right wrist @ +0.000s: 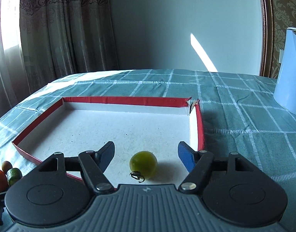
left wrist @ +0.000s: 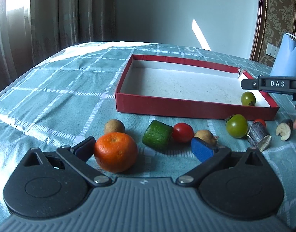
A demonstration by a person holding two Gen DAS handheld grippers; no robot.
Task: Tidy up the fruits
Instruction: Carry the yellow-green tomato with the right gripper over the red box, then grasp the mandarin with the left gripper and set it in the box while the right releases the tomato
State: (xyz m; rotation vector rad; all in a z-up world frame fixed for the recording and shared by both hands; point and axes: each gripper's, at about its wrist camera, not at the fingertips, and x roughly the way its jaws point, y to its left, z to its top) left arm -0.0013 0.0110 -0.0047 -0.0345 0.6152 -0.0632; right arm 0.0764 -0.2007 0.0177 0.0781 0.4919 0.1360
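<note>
A teal checked cloth (left wrist: 57, 89) covers the table. On it lies the red tray (left wrist: 194, 108), the landmark here, its far right corner torn. A pale blue jug (right wrist: 289, 73) stands well off the tray's right side.

The left gripper (left wrist: 144, 147) sits in front of the tray, jaws wide apart, its left pad just beside an orange (left wrist: 115, 151) that lies between the jaws, not clamped. The right gripper (right wrist: 146, 155) hovers over the tray's near right corner, jaws apart, holding nothing.

Inside the tray, at that corner, lies a green tomato (right wrist: 143, 164). In front of the tray lie a green block (left wrist: 157, 135), a second green tomato (left wrist: 236, 125), a red tomato (left wrist: 182, 132), two brown fruits (left wrist: 114, 126), a cut stick (left wrist: 259, 137), and a dark, pale-fleshed piece (left wrist: 284, 129).
</note>
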